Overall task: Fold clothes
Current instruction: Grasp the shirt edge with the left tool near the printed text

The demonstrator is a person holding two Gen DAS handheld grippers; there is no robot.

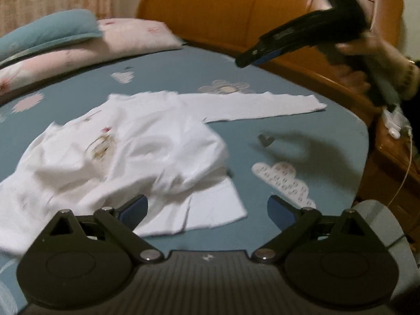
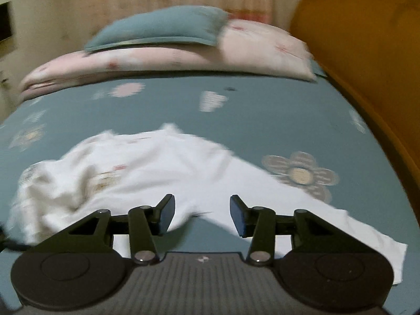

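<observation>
A white long-sleeved shirt with a small print on its chest lies rumpled on the blue bedsheet. One sleeve stretches out flat to the right. My left gripper hovers open just above the shirt's near hem, holding nothing. In the left wrist view my right gripper hangs in the air above the bed's far right side, held by a hand. In the right wrist view the shirt and its sleeve lie below my right gripper, which is open and empty.
A pink flowered quilt with a blue pillow on it lies along the far edge of the bed. A wooden headboard stands at the right. A wooden nightstand with a cable and small white items is beside the bed.
</observation>
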